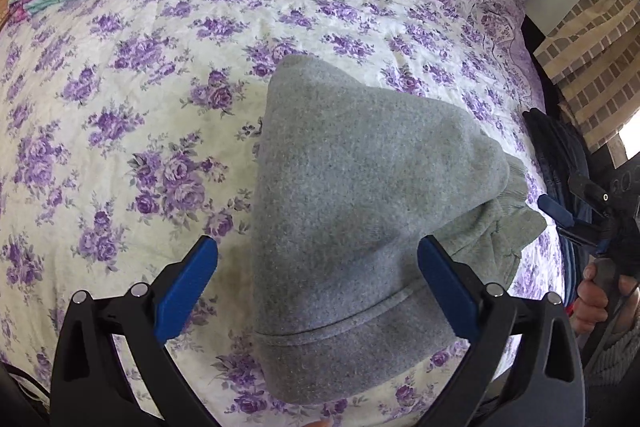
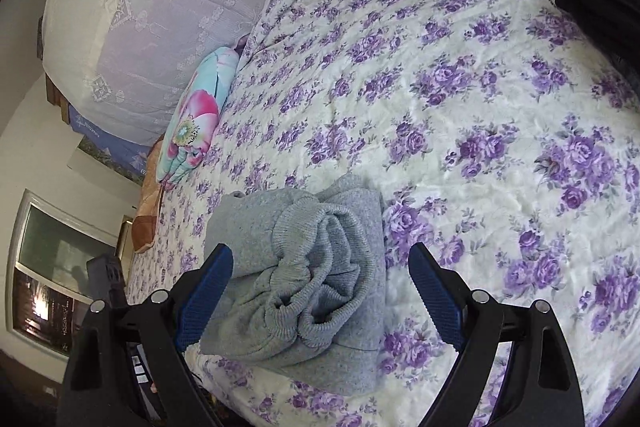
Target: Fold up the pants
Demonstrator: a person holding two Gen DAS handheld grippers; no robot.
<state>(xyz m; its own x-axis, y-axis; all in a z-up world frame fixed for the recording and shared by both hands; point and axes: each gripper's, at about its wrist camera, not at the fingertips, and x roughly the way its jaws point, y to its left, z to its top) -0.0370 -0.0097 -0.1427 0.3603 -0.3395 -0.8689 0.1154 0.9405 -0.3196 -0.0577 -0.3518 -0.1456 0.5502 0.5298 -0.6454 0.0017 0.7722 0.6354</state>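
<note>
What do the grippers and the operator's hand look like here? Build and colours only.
Both the left gripper and right gripper match: black angular plastic frames, each arm tipped with a flat blue textured pad, silver round pivot pins at the joints. In the left view, a hand grips the other unit's handle; a grey ribbed sleeve shows below it.

The pants [image 1: 352, 211] are soft matt grey fleece, ribbed knit at the cuffs [image 2: 316, 291]. The bedspread [image 1: 160, 107] is crinkled printed cotton. Both grippers' fingers [image 1: 186, 291] look textured blue plastic on matt black frames.
</note>
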